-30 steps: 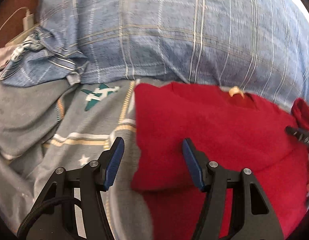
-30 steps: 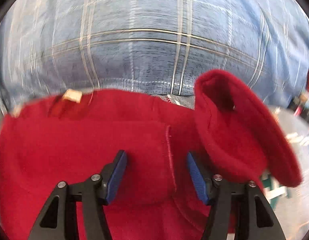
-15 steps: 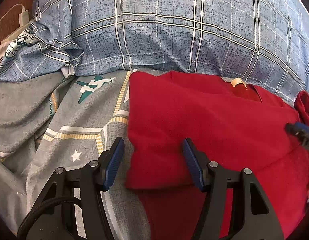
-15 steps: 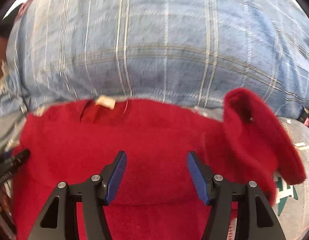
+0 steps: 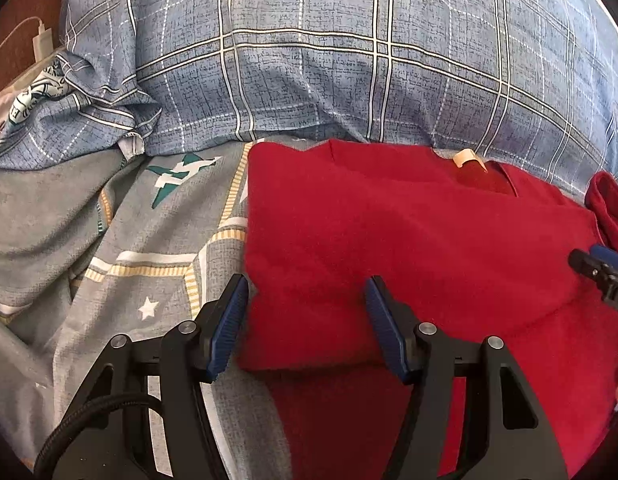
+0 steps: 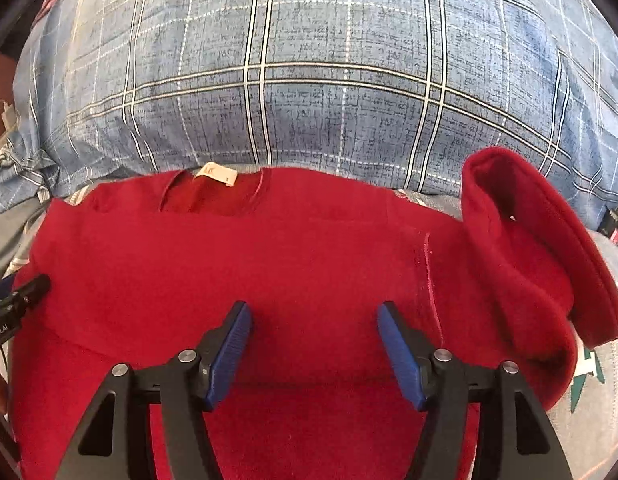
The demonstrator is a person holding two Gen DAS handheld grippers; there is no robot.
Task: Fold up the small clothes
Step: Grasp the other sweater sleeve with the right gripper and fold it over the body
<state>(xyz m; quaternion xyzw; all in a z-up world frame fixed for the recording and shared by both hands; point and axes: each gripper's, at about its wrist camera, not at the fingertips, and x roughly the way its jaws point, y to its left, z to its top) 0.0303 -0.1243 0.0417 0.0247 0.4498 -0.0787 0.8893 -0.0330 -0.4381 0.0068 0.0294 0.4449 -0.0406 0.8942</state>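
Note:
A small red fleece top (image 5: 409,240) lies on the bed, neck label (image 5: 465,157) toward the pillow. Its left side is folded in over the body. My left gripper (image 5: 305,300) is open and empty, over the top's left folded edge. In the right wrist view the top (image 6: 269,264) fills the middle, and its right sleeve (image 6: 529,264) stands up in a loose curl at the right. My right gripper (image 6: 313,324) is open and empty over the top's middle. Each gripper's tip shows at the edge of the other view.
A big blue plaid pillow (image 5: 349,60) lies just behind the top. The grey patterned bedsheet (image 5: 129,240) spreads to the left. A white charger and cable (image 5: 41,40) lie at the far left, by crumpled plaid cloth (image 5: 69,120).
Both grippers have drawn back a little and steadied, both staying open. The right view has swung left, so the curled sleeve sits further right. The top has not moved.

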